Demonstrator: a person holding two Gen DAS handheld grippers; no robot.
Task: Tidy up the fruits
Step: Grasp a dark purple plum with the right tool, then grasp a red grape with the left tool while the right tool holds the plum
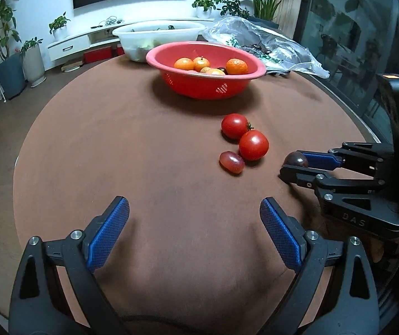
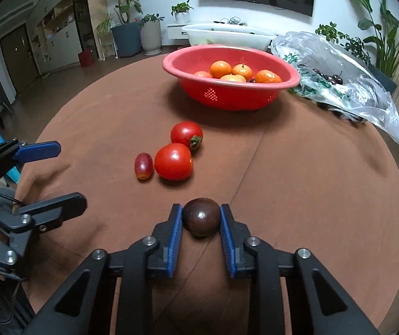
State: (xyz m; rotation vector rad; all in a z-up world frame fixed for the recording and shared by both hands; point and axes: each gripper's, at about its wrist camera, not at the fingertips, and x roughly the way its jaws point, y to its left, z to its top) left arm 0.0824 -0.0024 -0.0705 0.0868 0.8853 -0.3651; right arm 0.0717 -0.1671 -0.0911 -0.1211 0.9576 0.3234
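Note:
My right gripper (image 2: 201,215) is shut on a dark purple round fruit (image 2: 201,217), blue pads pressing both its sides just above the brown tablecloth. From the left wrist view the same gripper (image 1: 294,164) reaches in from the right with the dark fruit (image 1: 297,159) at its tips. Two red tomatoes (image 2: 173,162) (image 2: 186,134) and a reddish grape (image 2: 143,166) lie together mid-table. A red basket (image 2: 235,95) further back holds several oranges (image 2: 220,69). My left gripper (image 1: 194,215) hovers open over bare cloth, nothing between its fingers.
A white tub (image 2: 227,35) stands behind the red basket. A crumpled clear plastic bag (image 2: 338,81) with dark cherries lies at the back right. The round table's edge (image 1: 366,128) curves close on the right. Potted plants and a TV cabinet stand beyond.

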